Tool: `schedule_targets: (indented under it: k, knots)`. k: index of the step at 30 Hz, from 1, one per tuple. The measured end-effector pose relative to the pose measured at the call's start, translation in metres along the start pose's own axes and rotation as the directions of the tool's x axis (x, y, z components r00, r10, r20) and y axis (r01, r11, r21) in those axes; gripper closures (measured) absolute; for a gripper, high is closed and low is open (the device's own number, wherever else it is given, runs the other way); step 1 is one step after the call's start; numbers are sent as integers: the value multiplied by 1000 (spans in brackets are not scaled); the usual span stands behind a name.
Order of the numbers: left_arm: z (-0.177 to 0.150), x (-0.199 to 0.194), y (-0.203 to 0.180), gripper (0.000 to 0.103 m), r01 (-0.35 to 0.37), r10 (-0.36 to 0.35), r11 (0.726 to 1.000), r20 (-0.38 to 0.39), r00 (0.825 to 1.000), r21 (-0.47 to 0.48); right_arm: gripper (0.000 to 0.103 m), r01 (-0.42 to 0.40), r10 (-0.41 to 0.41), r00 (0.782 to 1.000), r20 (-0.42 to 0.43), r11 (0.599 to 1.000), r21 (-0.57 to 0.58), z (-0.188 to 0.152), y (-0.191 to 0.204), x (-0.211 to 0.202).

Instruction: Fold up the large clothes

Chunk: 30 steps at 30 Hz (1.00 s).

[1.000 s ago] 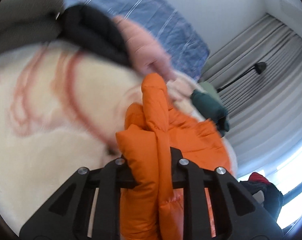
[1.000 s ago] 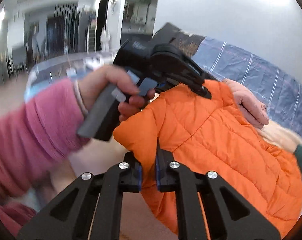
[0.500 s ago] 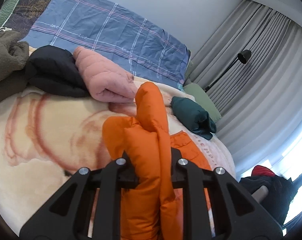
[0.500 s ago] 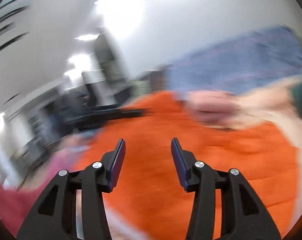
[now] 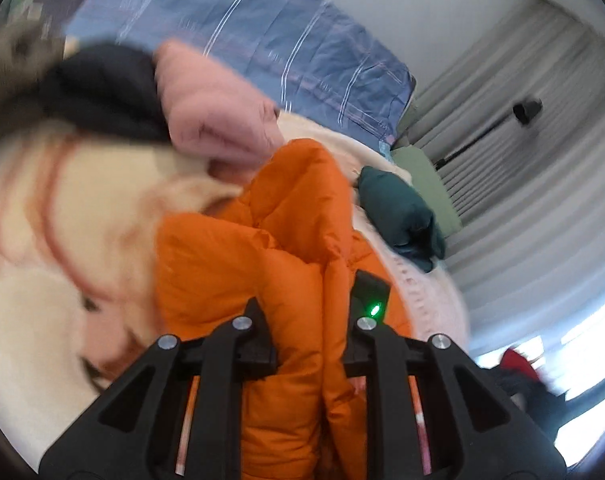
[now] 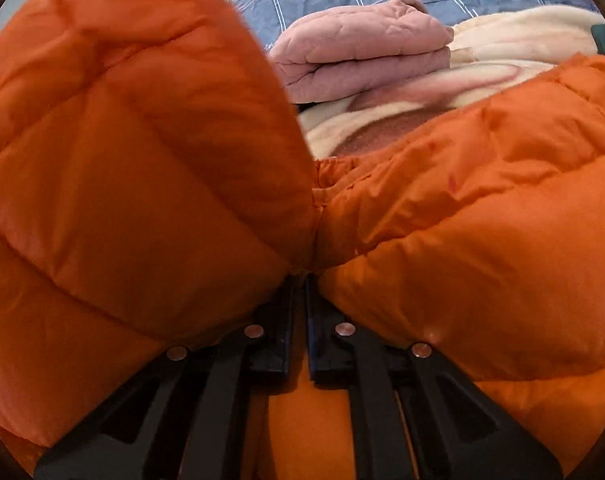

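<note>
An orange puffer jacket (image 5: 286,240) lies bunched on a cream blanket (image 5: 62,208) on the bed. My left gripper (image 5: 308,312) is shut on a thick fold of the jacket, which rises between its jaws. In the right wrist view the orange jacket (image 6: 482,208) fills most of the frame. My right gripper (image 6: 300,284) is shut on a pinch of it where two puffy panels meet; the fingertips are buried in the fabric.
A folded pink jacket (image 5: 214,112) (image 6: 362,48), a black garment (image 5: 102,92) and a dark green bundle (image 5: 398,216) lie on the bed. A blue plaid cover (image 5: 286,40) lies behind. Grey curtains (image 5: 542,140) and a lamp (image 5: 524,110) stand at the right.
My right gripper was open half a second ago and has now shut on the jacket, close up. My left gripper still holds its fold and has shifted a little.
</note>
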<state>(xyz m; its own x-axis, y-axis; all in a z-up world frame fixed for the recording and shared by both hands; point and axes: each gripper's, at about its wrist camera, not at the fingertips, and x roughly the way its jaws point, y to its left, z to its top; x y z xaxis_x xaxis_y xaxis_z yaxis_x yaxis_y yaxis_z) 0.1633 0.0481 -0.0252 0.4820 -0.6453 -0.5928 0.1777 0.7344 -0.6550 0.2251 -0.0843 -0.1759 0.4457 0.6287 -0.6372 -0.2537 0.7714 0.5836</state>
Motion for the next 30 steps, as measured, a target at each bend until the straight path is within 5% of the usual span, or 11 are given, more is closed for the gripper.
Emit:
schedule_targets:
  k: [4, 8, 11, 14, 19, 22, 27, 30]
  knots:
    - [6, 18, -23, 84, 6, -6, 1000, -43, 999, -16, 94, 28, -30, 999, 31, 999, 41, -2, -15, -34]
    - [2, 28, -64, 83, -56, 60, 994, -48, 997, 92, 82, 217, -215, 971, 101, 976, -3, -13, -12, -105]
    - [0, 29, -74, 82, -83, 89, 988, -39, 995, 128, 79, 154, -146, 979, 140, 987, -47, -34, -23, -150]
    - [-2, 33, -78, 82, -65, 71, 990, -42, 997, 127, 80, 23, -22, 999, 33, 999, -34, -56, -38, -128]
    - [-12, 53, -105, 81, -39, 50, 986, -67, 996, 164, 81, 119, -109, 991, 75, 984, -135, -79, -28, -98]
    - [-21, 75, -120, 81, -77, 95, 974, -78, 992, 214, 81, 139, -133, 980, 147, 990, -31, -83, -43, -139]
    - [-28, 92, -138, 77, -74, 103, 959, -94, 990, 272, 81, 216, -224, 919, 325, 974, 62, -128, -79, -234]
    - [-33, 108, -150, 73, -70, 107, 953, -114, 988, 296, 80, 151, -191, 922, 336, 978, 141, -150, -104, -255]
